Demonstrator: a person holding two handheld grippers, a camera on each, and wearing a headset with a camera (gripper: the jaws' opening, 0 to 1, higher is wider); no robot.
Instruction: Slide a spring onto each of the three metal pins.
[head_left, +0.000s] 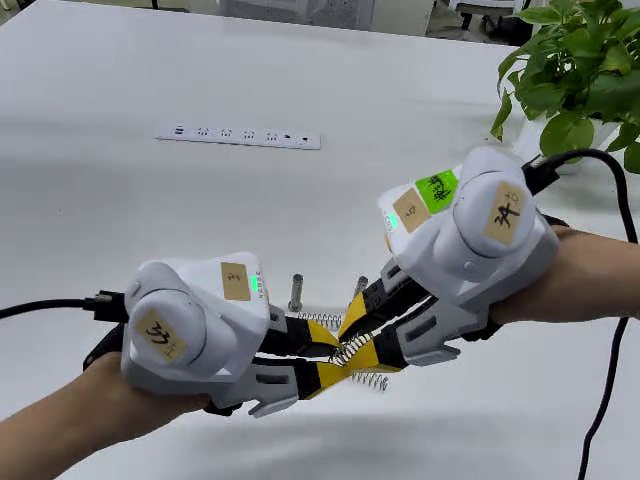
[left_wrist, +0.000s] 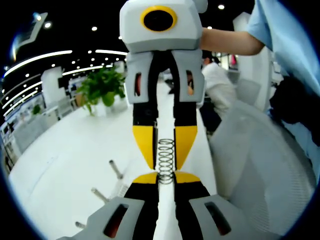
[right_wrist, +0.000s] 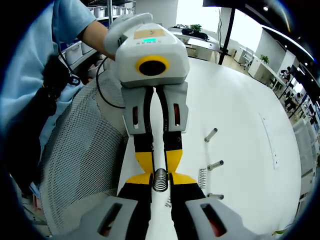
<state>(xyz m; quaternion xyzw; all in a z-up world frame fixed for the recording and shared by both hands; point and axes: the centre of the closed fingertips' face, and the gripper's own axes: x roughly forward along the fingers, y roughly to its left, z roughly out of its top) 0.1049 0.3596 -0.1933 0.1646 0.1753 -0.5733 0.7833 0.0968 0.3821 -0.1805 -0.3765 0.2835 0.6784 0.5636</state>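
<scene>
Steel wire first: one spring (head_left: 350, 348) hangs above the table (head_left: 150, 220), pinched at both ends. My left claw (left_wrist: 160, 178) is closed to a narrow gap on its near end, and my right claw (right_wrist: 160, 179) grips the far end the same way. I judge the job barely begun. All three pins (right_wrist: 215, 164) are bare, and two loose springs (head_left: 372, 380) lie on the table near them. The held spring's long axis runs tip to tip along both claws, roughly level. Through the right gripper view I look almost down its bore.
</scene>
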